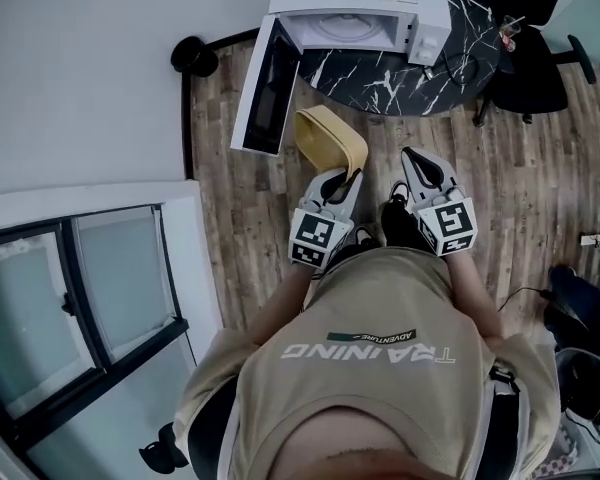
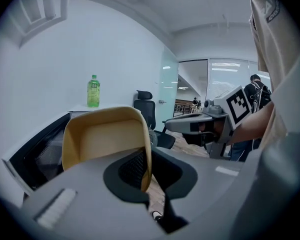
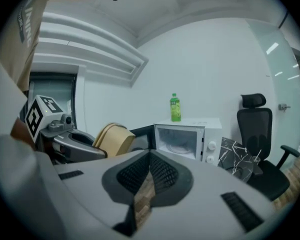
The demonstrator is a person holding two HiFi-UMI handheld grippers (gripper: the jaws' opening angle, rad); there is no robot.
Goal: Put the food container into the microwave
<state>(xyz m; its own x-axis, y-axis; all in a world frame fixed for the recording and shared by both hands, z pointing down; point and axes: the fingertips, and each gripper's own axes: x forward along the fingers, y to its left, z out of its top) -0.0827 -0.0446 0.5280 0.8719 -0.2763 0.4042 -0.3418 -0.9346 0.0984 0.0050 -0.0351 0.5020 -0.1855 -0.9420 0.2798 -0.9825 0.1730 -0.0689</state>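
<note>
The left tongs (image 2: pixel 148 170) are clenched on one side wall of the yellow food container (image 2: pixel 102 136). The wall is pinched edge-on between the pads, so the tub hangs tipped on its side with its hollow facing back along the gripper. The right tongs (image 3: pixel 150 156) are clenched too, with nothing in them; only floorboards show through the slit. In the head view both are held low in front of the person. The container is well short of the microwave (image 1: pixel 360 3), which sits on the dark marbled tabletop (image 1: pixel 410 73) with its door (image 1: pixel 265 88) swung wide to the left and its cavity facing the person. A green bottle (image 3: pixel 175 107) stands on top of the microwave.

The step in hand looks like the carry to the opening. A grip on a single wall will likely let the tub pivot, so level it base-down first and squeeze firmly. Come straight at the cavity, right of the open door and clear of its edge. Enter above the cavity floor, lower until the base rests, and only then let go. The right tongs could steady the far rim if the tub swings.
</note>
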